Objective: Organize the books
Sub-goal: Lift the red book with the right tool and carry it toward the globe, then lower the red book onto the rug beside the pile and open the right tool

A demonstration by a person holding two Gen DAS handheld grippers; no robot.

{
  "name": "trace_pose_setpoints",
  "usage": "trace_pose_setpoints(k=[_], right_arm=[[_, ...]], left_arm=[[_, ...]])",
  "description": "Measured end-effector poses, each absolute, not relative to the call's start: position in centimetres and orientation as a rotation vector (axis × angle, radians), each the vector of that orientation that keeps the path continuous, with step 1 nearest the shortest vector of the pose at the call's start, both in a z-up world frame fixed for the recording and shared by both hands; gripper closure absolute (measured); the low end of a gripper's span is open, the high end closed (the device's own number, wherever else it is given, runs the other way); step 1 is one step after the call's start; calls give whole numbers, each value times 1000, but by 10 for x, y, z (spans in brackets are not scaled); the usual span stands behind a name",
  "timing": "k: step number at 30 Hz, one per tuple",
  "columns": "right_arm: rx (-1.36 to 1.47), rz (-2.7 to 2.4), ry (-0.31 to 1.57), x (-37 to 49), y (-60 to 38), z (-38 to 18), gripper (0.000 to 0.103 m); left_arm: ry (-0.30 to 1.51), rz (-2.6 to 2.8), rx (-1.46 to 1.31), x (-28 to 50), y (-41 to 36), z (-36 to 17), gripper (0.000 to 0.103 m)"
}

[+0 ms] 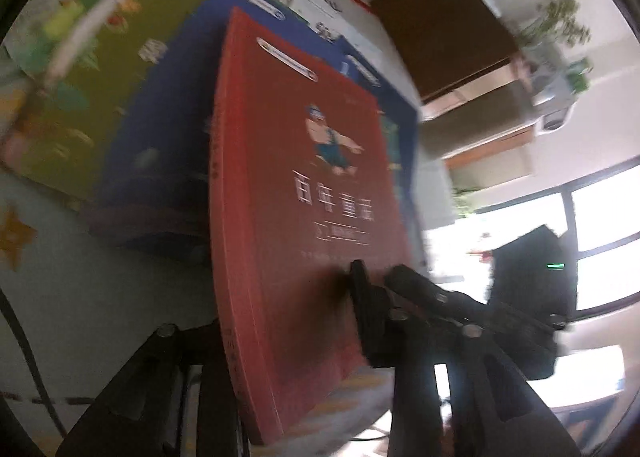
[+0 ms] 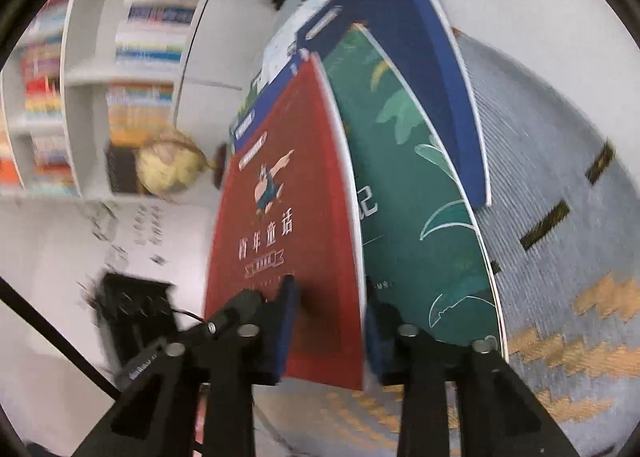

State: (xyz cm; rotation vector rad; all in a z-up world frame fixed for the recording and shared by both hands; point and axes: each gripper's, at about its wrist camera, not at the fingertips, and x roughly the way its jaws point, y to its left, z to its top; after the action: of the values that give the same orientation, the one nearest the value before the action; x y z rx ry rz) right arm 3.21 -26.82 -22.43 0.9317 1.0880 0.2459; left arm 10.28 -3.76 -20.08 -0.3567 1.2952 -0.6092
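Note:
A red book (image 1: 304, 185) with a cartoon figure and white title stands on edge, leaning on a row of other books. My left gripper (image 1: 316, 337) is shut on its lower part, one finger on each side. In the right wrist view the same red book (image 2: 288, 225) sits between the blue pads of my right gripper (image 2: 332, 305), which press on its cover and back. One of the right gripper's fingers (image 1: 364, 293) lies against the red cover in the left wrist view. Behind the red book stand a teal leaf-patterned book (image 2: 420, 197) and a dark blue book (image 2: 420, 57).
A blue book (image 1: 160, 117) and a yellow-green picture book (image 1: 92, 77) lie behind the red one. A woven grey-blue cloth (image 2: 560, 197) with orange zigzags covers the surface. A white shelf of books (image 2: 140, 57), a globe (image 2: 172, 169) and a black device (image 2: 132, 309) are at the left.

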Motion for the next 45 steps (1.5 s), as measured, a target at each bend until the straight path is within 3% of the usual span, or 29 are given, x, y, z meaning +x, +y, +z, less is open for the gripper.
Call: trace_pose_setpoints(k=[1,7,13,24,36,45], right_arm=[[856,235,1090,34,-261,-218,77],[329,216,1058,40,-201,-173,77],[268,281,995,36,-204,-161,77],[14,432,911,33,-152,-134,77],[-190,676,761,42,-14,-83,77],[-193,725,715,71,120,-80,76]], left_arm=[[1278,-581,-288,100,-40,-198,68],[1166,-545,-41,89,-57,-188,68],[1003,-566,34,80,-54,-163,68],[925,-469,47,70,-26,-138,68],[812,-210,-52,46,119,-81,68],[769,-147,-49,72,237,-77,70]])
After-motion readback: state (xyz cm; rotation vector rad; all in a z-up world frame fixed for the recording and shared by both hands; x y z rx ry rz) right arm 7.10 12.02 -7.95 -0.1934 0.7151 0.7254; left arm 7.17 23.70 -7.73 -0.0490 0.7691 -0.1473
